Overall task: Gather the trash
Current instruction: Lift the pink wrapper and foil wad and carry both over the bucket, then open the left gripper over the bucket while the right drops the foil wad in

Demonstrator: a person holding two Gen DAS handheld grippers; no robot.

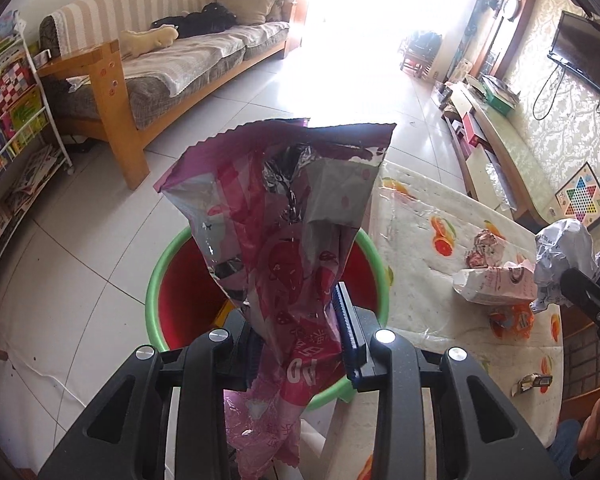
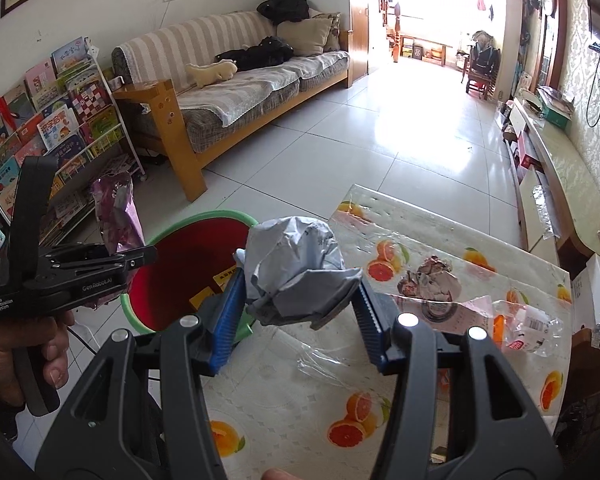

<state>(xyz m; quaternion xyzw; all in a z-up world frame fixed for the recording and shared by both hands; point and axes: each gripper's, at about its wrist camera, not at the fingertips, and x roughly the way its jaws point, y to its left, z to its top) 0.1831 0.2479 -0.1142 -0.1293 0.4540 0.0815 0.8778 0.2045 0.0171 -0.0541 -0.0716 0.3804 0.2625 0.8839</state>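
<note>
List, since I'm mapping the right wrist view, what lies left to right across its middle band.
Left gripper holding the pink wrapper → red bin → crumpled grey paper in the right gripper → crumpled brownish wrapper → clear plastic packet.

A striped sofa (image 2: 236,80) stands along the wall — a cream plush toy (image 2: 212,70) and dark clothes (image 2: 260,53) lie on it. Beside it stands a rack of children's books (image 2: 56,116); a television (image 1: 586,56) hangs opposite.

We are counting two grippers (image 2: 298,320) (image 1: 300,344), one pink wrapper (image 1: 276,216), one crumpled paper ball (image 2: 296,268), one bin (image 2: 188,272), lower left, and three trash pieces (image 2: 432,276) still lying on the table (image 2: 300,400).
</note>
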